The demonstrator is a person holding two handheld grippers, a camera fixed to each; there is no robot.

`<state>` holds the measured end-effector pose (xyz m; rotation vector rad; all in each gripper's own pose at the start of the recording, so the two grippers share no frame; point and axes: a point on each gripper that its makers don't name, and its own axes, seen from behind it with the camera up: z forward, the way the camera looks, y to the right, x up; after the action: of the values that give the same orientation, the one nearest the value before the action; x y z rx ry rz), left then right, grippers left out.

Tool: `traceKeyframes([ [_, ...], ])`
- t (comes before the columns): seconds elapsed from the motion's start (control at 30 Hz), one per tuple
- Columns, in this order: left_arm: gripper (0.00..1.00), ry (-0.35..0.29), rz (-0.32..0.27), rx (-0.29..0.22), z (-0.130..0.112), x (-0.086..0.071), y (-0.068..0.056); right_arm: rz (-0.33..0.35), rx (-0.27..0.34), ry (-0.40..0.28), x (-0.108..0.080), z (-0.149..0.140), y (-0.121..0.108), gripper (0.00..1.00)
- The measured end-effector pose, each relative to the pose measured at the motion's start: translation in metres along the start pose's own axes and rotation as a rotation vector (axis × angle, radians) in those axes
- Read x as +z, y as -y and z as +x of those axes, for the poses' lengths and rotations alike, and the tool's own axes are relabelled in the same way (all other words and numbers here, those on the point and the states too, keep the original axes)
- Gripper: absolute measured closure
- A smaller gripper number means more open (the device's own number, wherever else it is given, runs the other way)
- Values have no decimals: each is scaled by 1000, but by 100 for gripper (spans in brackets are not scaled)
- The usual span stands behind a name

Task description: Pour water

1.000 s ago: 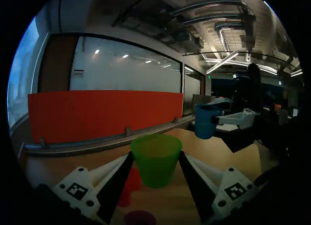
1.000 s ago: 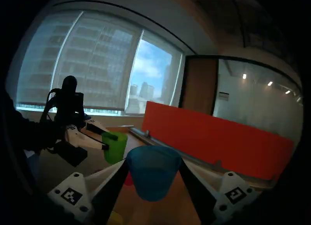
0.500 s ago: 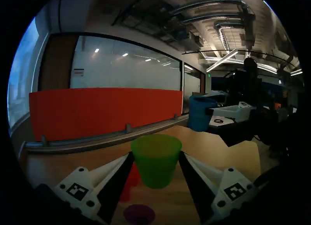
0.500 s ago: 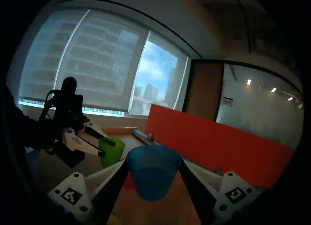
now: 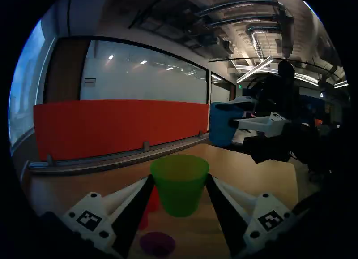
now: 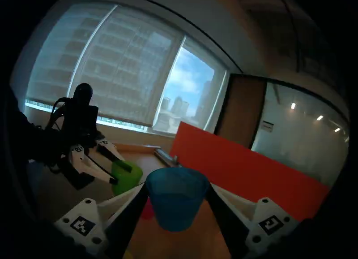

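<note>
In the left gripper view my left gripper (image 5: 180, 192) is shut on a green cup (image 5: 180, 183), held upright above the wooden table (image 5: 250, 174). Farther off to the right, the right gripper (image 5: 250, 124) holds a blue cup (image 5: 220, 129) higher up. In the right gripper view my right gripper (image 6: 177, 204) is shut on the blue cup (image 6: 177, 203). Down to its left, the left gripper (image 6: 96, 165) carries the green cup (image 6: 125, 176), which leans away from upright in this picture.
A red cup (image 5: 153, 200) and a purple cup (image 5: 156, 243) stand on the table below the green cup. An orange partition (image 5: 116, 124) with a metal rail runs along the table's far edge. Large windows (image 6: 112, 75) lie behind the left gripper.
The blue cup has risen and moved left toward the green cup in the left gripper view. In the right gripper view the green cup has sunk lower and moved left.
</note>
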<state>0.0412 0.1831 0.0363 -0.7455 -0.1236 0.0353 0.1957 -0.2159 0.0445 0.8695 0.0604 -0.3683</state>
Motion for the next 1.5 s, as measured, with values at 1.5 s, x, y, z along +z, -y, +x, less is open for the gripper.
traceKeyframes([
  [1.5, 16, -32, -33, -8, 3, -11, -11, 67, -474, -31, 60, 65, 26, 9],
])
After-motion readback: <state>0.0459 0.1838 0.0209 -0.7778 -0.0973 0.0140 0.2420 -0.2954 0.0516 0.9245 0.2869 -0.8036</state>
